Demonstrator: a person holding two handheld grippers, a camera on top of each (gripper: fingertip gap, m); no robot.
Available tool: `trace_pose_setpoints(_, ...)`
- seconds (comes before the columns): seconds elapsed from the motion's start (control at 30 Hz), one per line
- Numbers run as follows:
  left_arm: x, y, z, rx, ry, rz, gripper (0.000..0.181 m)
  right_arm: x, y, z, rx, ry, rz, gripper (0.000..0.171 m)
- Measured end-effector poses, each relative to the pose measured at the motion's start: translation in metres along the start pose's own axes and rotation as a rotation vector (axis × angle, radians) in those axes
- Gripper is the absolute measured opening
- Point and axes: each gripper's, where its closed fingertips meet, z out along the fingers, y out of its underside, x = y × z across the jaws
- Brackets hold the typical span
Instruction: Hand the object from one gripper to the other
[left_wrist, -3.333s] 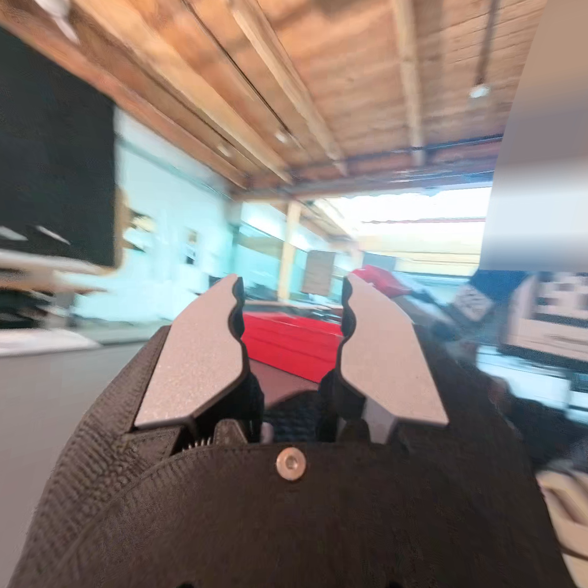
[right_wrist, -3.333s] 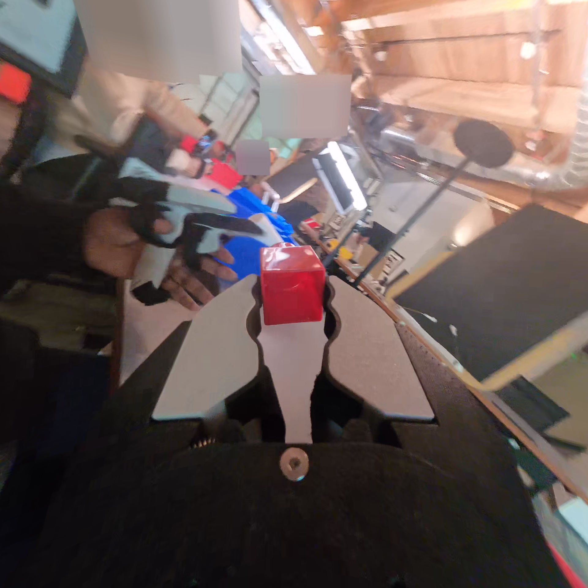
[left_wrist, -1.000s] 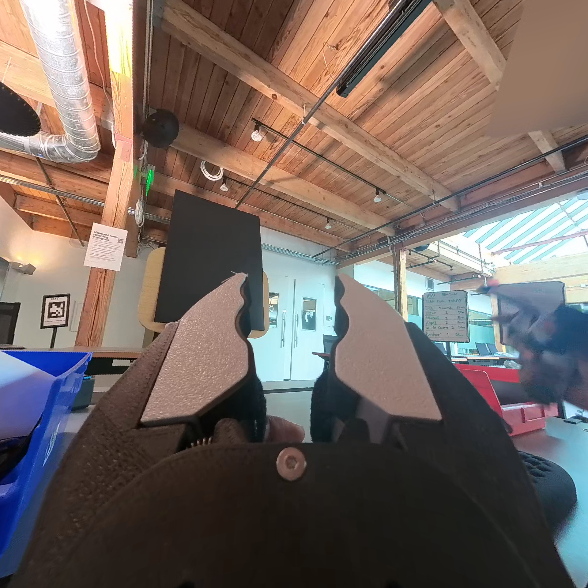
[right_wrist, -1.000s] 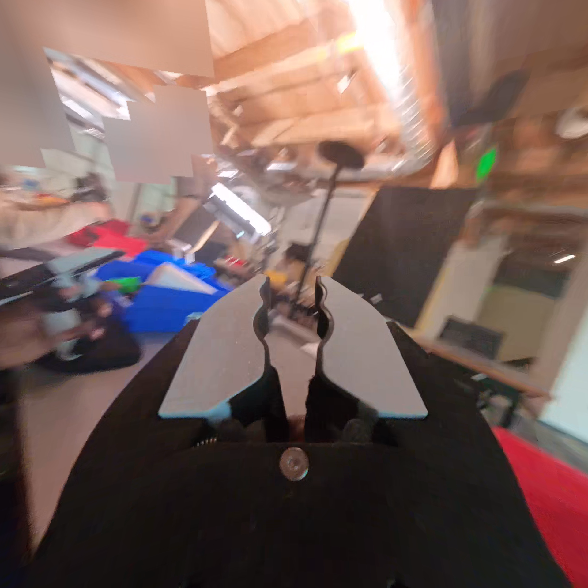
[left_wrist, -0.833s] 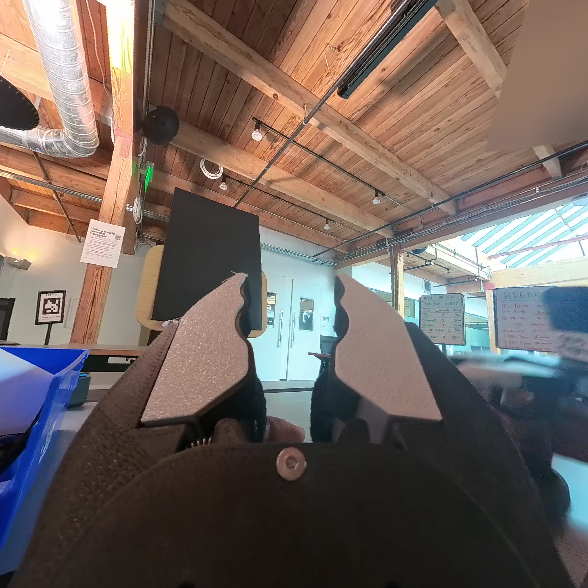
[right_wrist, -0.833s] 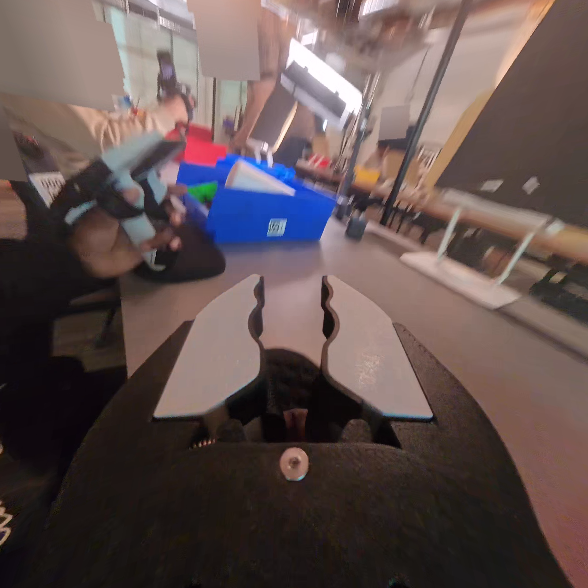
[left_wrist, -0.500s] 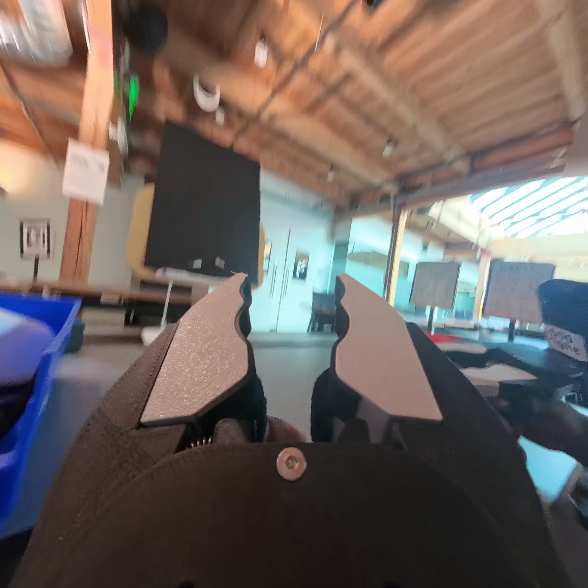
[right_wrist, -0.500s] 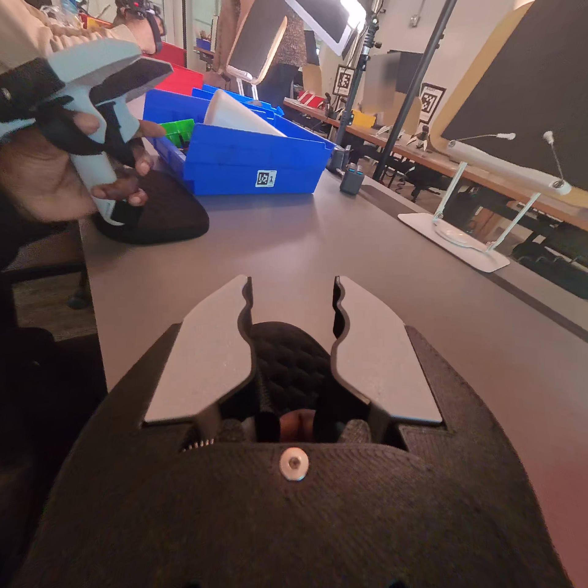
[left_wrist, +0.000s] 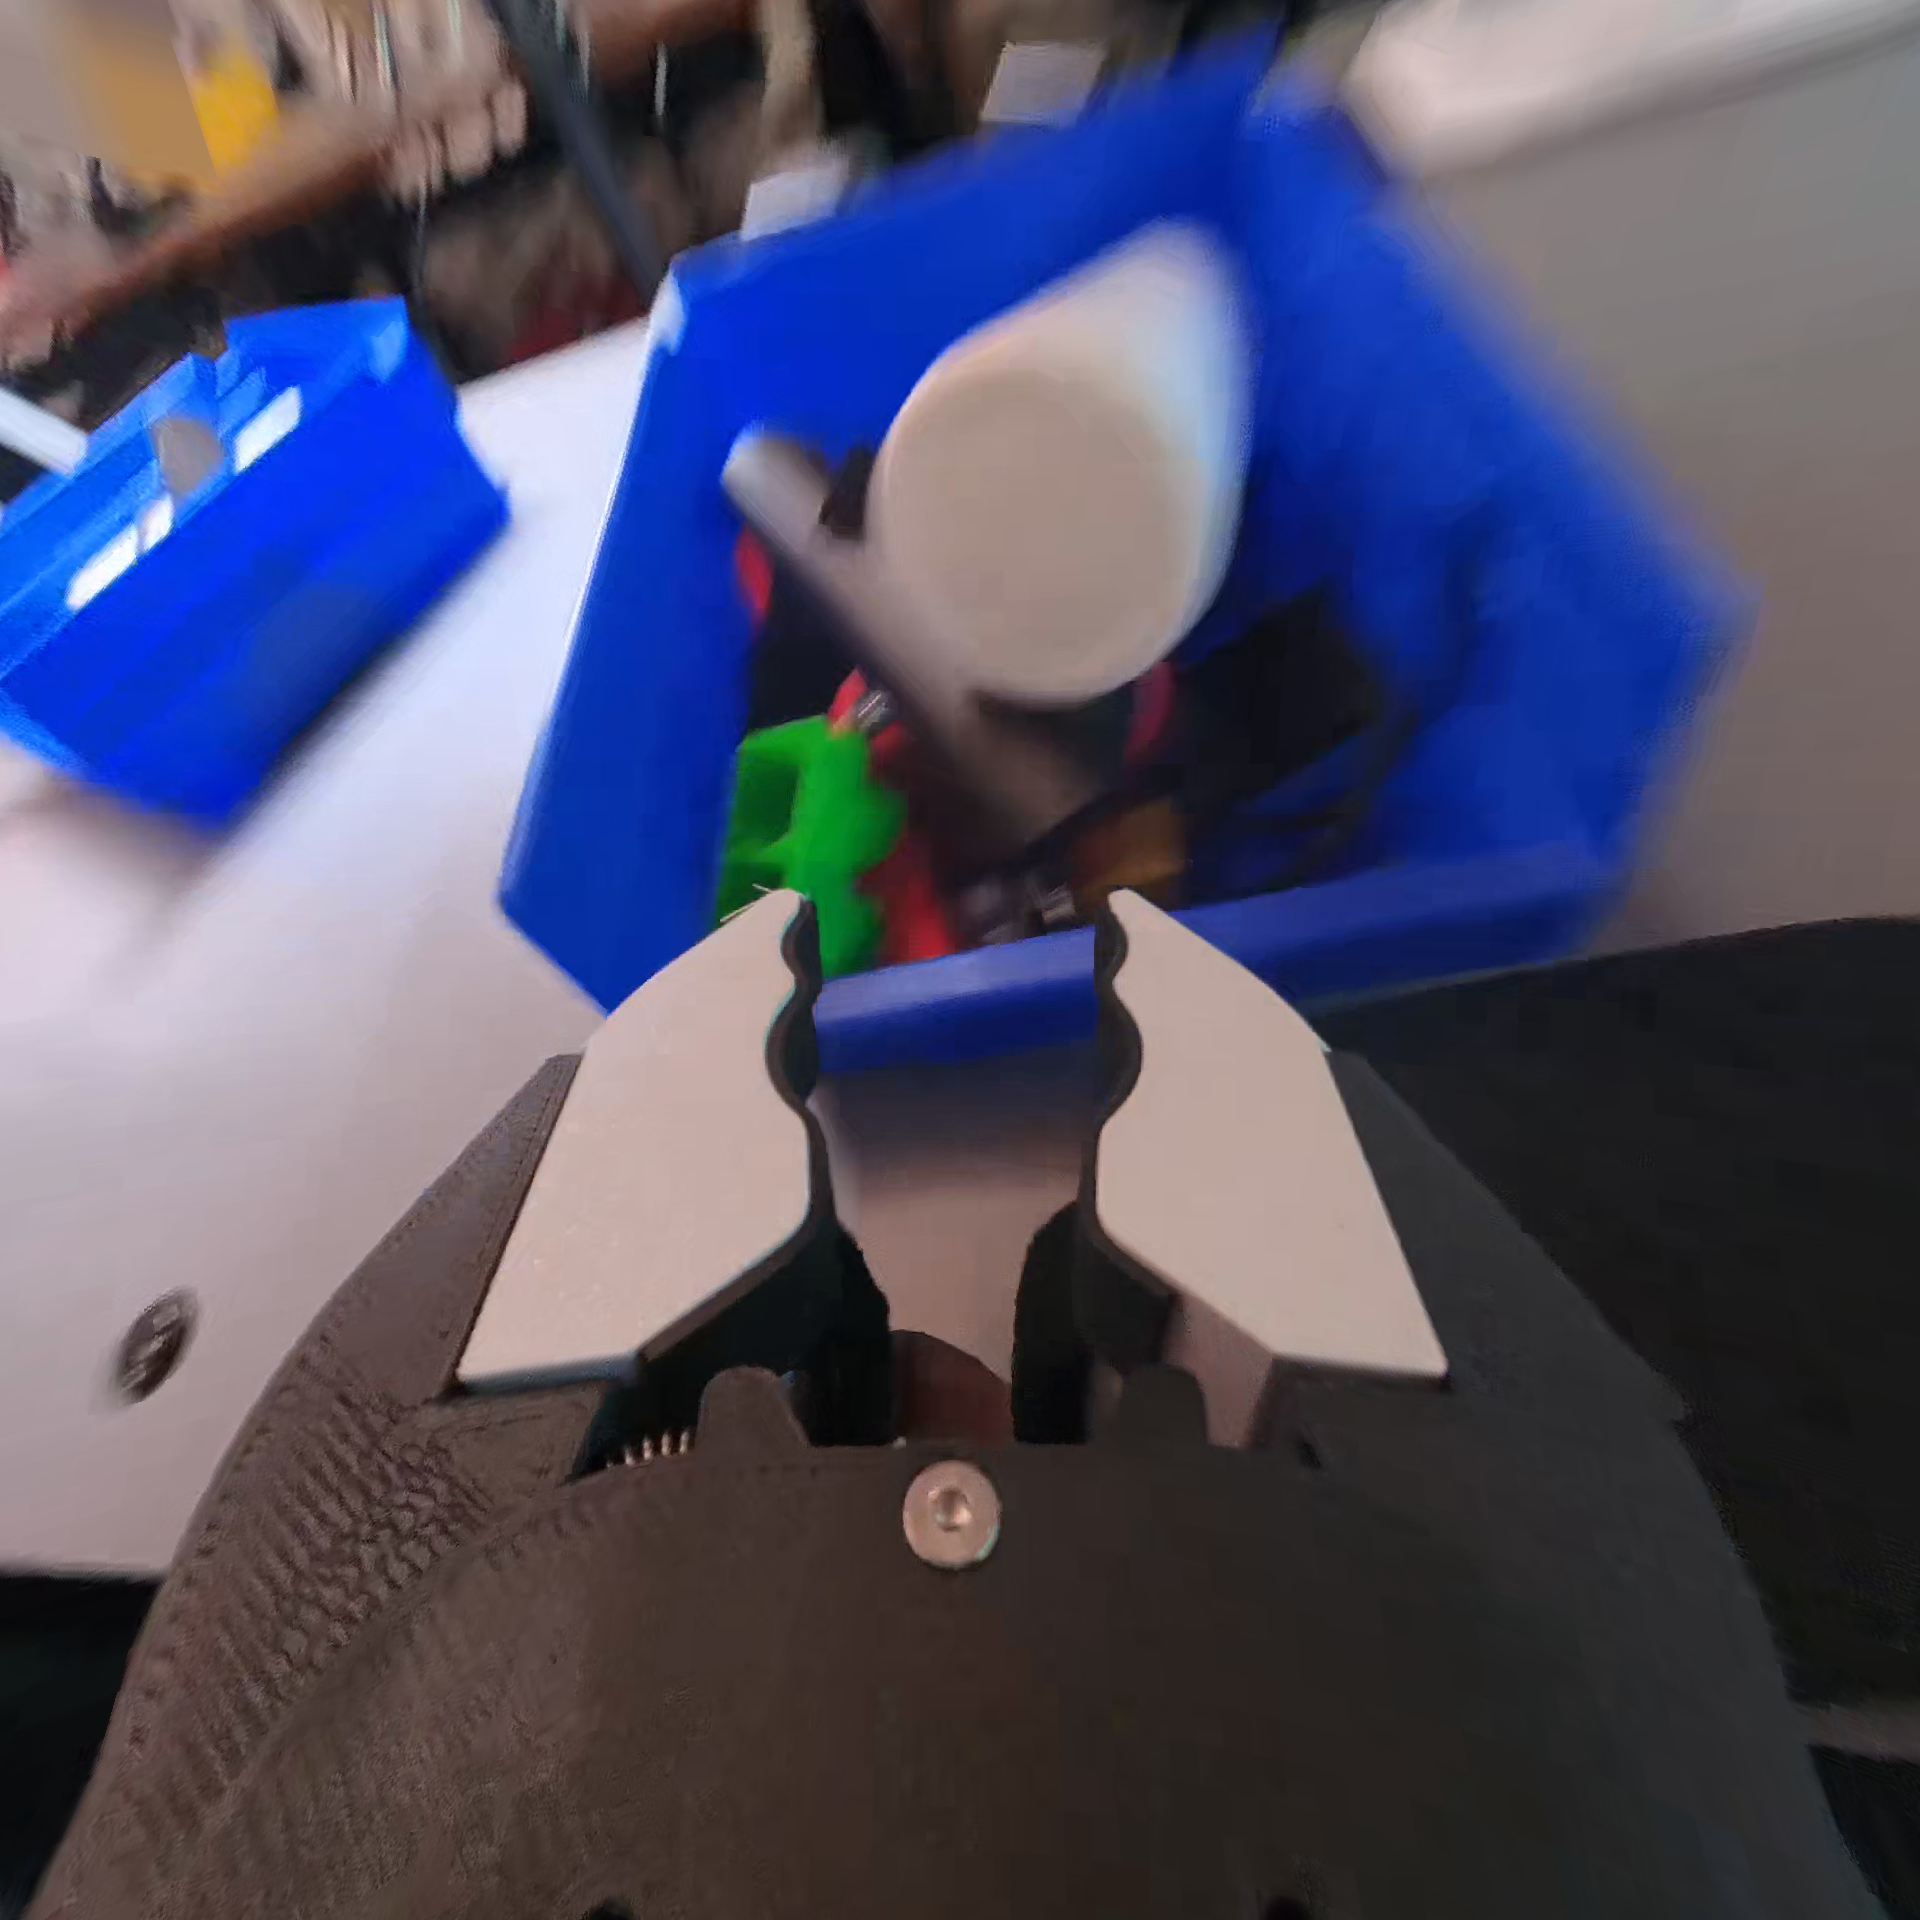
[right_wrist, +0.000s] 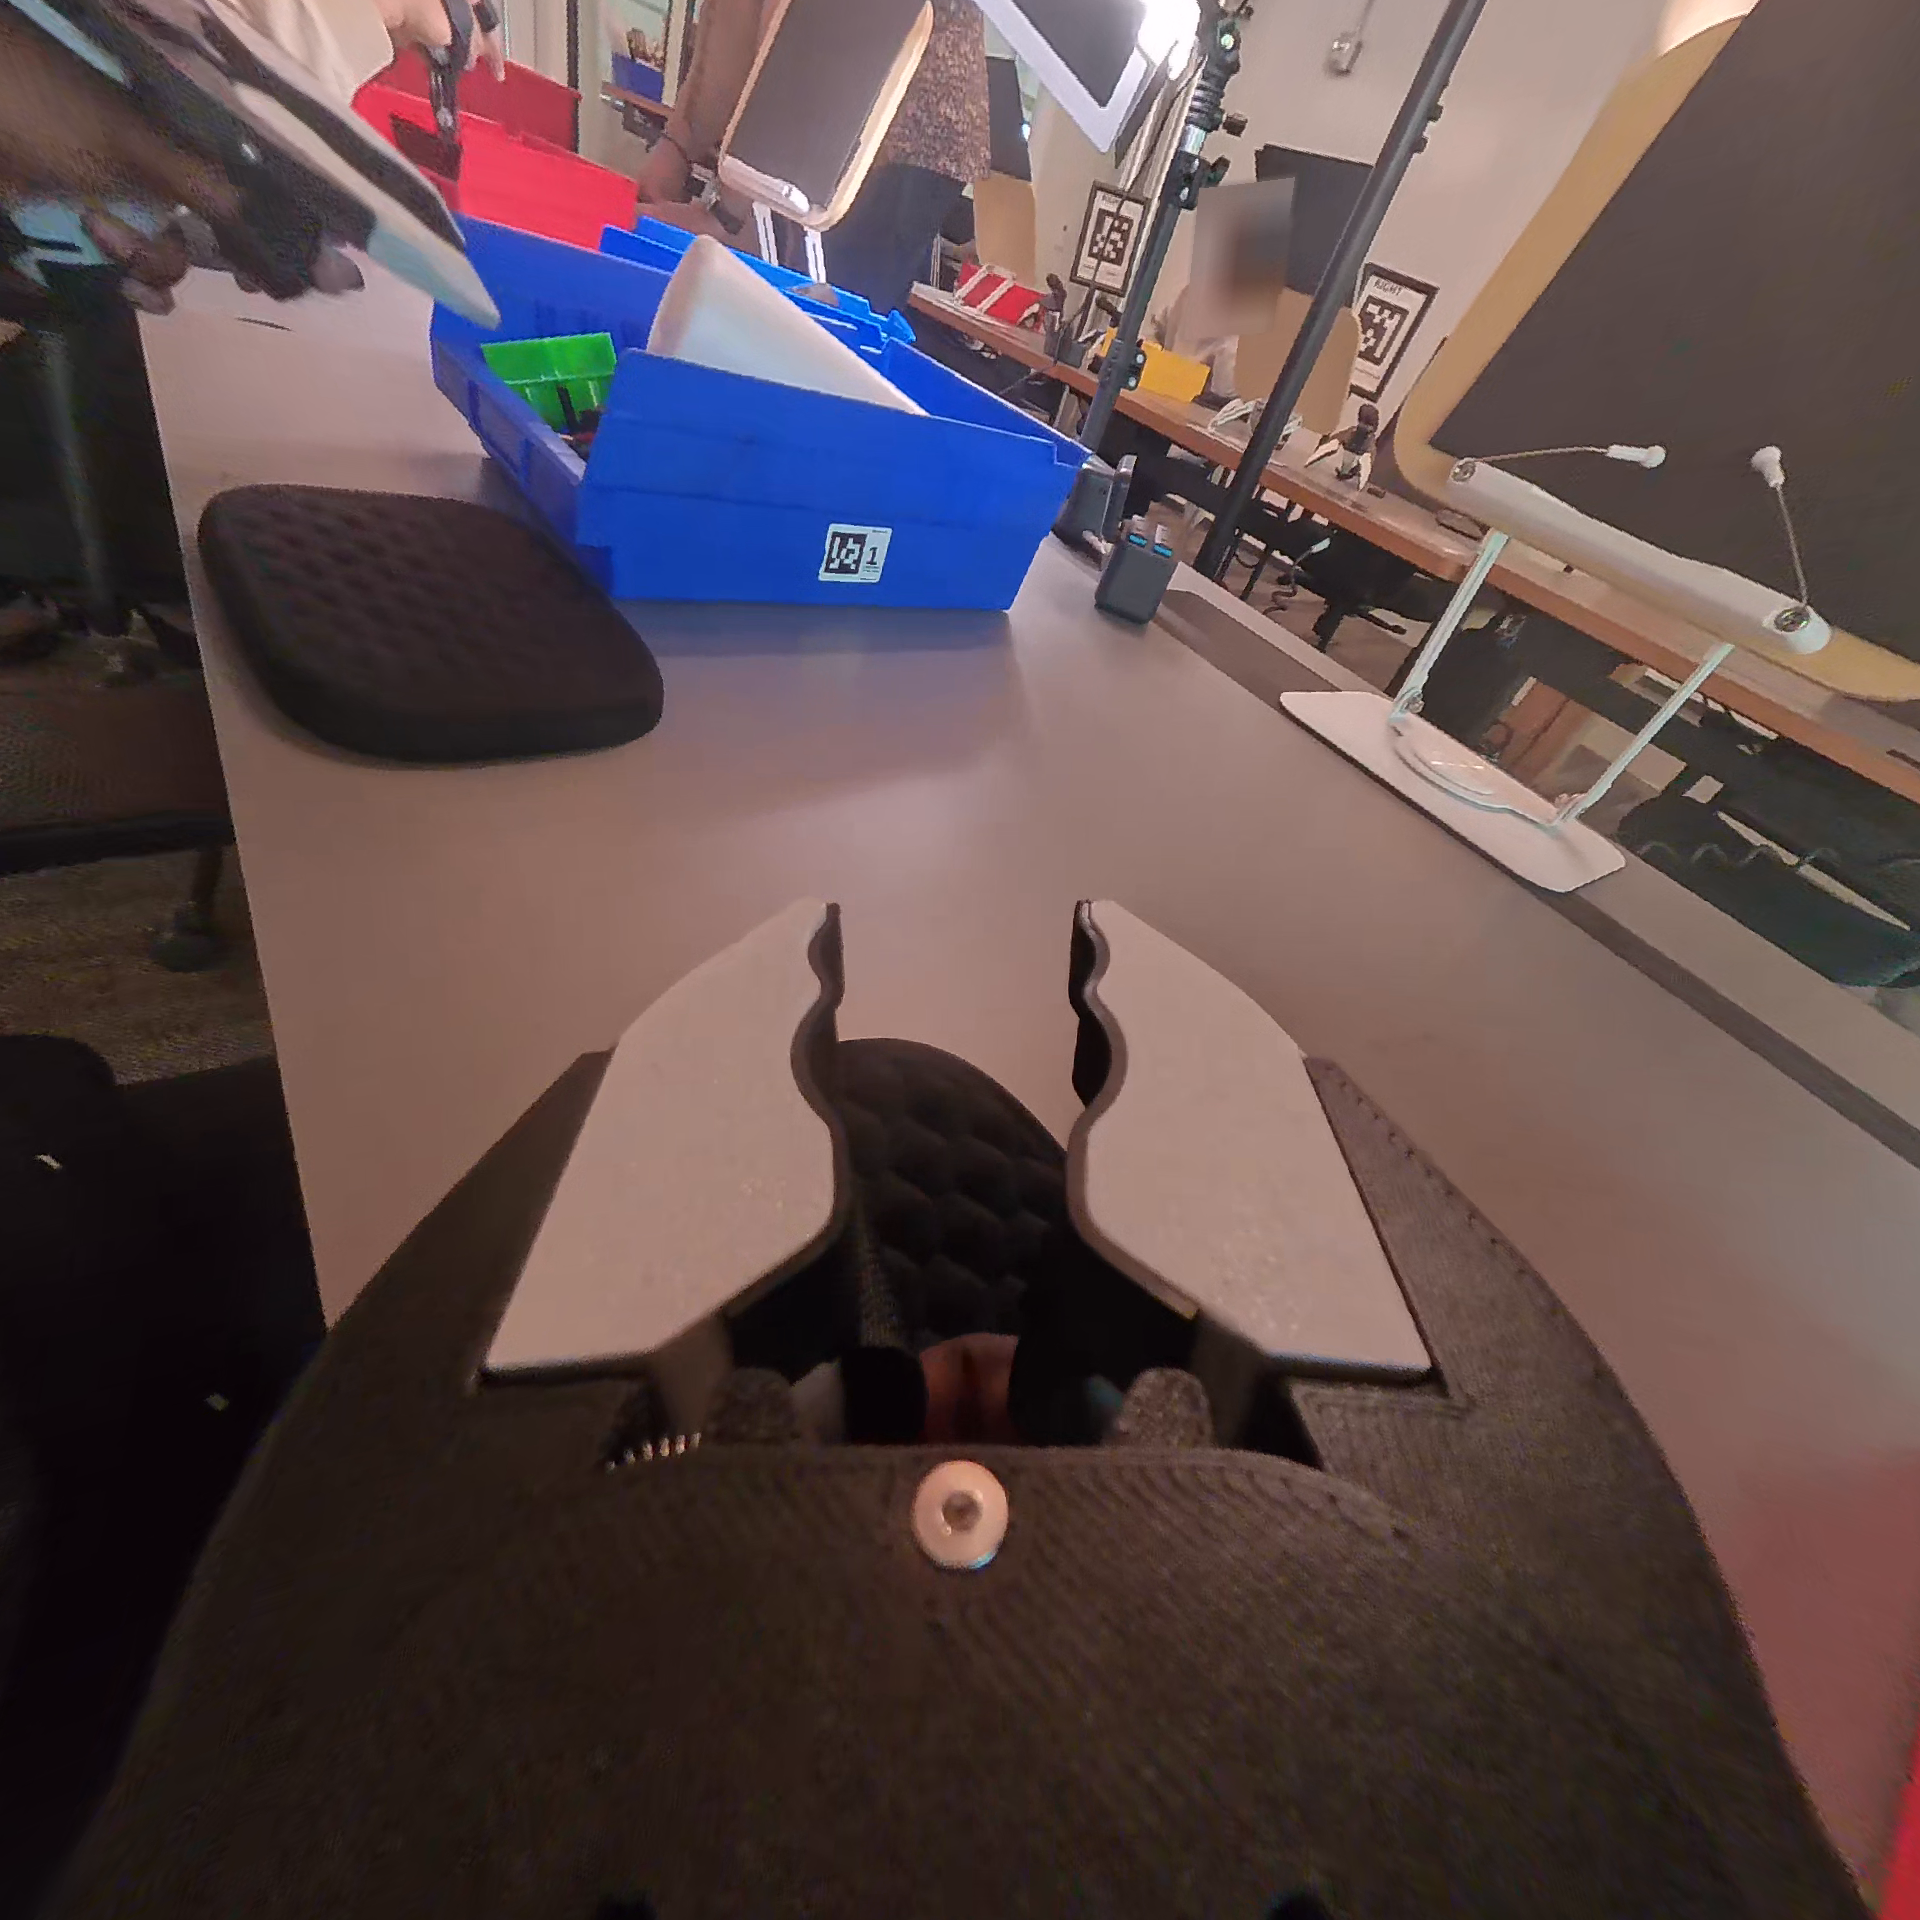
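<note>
The object to hand over, I cannot find in either view. My left hand-held gripper (left_wrist: 954, 930) has its jaws parted and holds nothing, tilted down over a blue bin (left_wrist: 1475, 582) of blurred clutter: a white cylinder (left_wrist: 1060, 520), a green piece (left_wrist: 805, 831). My right hand-held gripper (right_wrist: 951, 935) is likewise spread and bare, low over the grey counter (right_wrist: 935, 790), above a black pad (right_wrist: 956, 1153). Further off lies another black pad (right_wrist: 416, 613) beside the bin.

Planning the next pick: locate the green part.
The green part lies inside the blue bin, just beyond the open left gripper, beside the white cone.
</note>
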Motion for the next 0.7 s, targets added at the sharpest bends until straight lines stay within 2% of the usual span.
trace_pose_setpoints(0.1,-0.014,0.015,0.025,-0.12,0.002,-0.007,0.041,0.003,-0.001,-0.001,0.008,-0.006,0.036,0.042)
trace_pose_setpoints(0.37,-0.035,0.028,0.054,-0.221,-0.033,-0.05,0.03,0.006,-0.003,-0.003,0.031,-0.014,0.083,0.042)
trace_pose_setpoints(0.43,-0.033,0.03,0.057,-0.224,-0.002,-0.048,0.016,0.005,-0.003,-0.003,0.031,-0.015,0.082,0.042)
trace_pose_setpoints(0.57,-0.032,0.013,0.046,-0.117,-0.007,-0.077,0.006,0.005,-0.003,-0.003,0.035,-0.012,0.072,0.041)
trace_pose_setpoints(0.63,-0.031,-0.006,0.03,0.0,-0.017,-0.11,0.006,0.004,-0.003,-0.003,0.031,-0.013,0.07,0.041)
trace_pose_setpoints(0.7,-0.017,-0.031,0.009,0.166,0.043,-0.151,0.006,0.004,-0.002,-0.002,0.026,-0.014,0.07,0.041)
